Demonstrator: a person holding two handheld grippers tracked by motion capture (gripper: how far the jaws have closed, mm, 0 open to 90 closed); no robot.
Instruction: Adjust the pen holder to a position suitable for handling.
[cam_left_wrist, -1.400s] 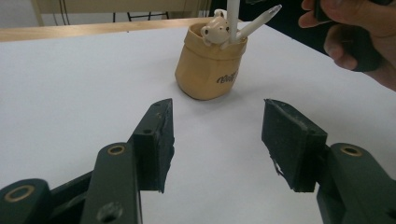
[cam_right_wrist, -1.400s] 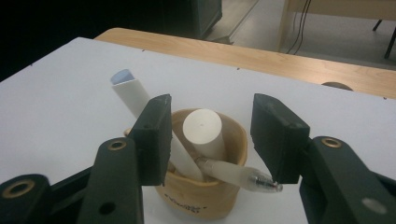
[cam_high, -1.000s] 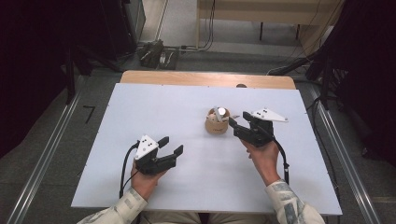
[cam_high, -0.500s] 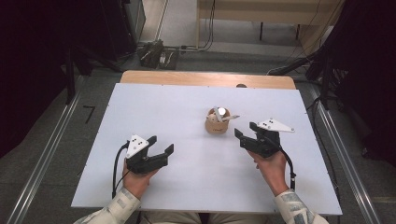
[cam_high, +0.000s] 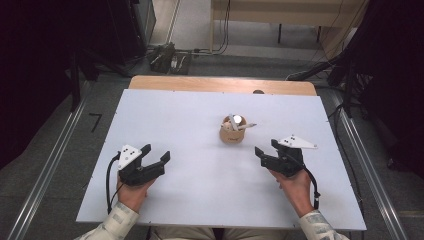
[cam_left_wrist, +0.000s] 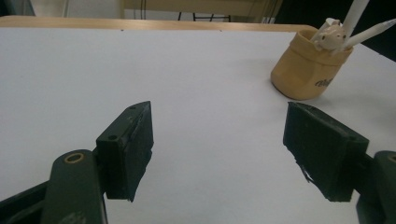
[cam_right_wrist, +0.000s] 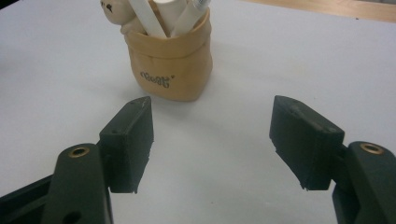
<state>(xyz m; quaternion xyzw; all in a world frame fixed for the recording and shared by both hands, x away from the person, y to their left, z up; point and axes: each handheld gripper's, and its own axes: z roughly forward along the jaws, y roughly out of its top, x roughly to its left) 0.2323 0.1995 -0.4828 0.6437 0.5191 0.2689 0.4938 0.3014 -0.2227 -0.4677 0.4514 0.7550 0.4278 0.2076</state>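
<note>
A tan pouch-shaped holder (cam_high: 233, 132) with white pens and a small figure in it stands upright right of the white table's (cam_high: 175, 115) middle. My right gripper (cam_high: 267, 147) rests low, near and to the right of the holder and apart from it. It is open, its jaws have just been opening, and nothing is between them. In the right gripper view the holder (cam_right_wrist: 170, 60) stands just beyond the right gripper (cam_right_wrist: 212, 102). My left gripper (cam_high: 156, 153) sits at the near left, open and empty, its jaws having just widened. From the left gripper (cam_left_wrist: 219, 112) the holder (cam_left_wrist: 303, 70) is far off at the upper right.
A wooden strip (cam_high: 220, 84) runs along the table's far edge, with a small dark spot (cam_high: 258, 92) on it. Metal floor rails (cam_high: 45, 170) flank the table on both sides. Cables and a box (cam_high: 165, 57) lie on the floor beyond.
Both hands drew back toward the near edge. The right gripper left the holder, sinking and shifting right, its jaws wider. The left gripper slid left and also opened wider.
</note>
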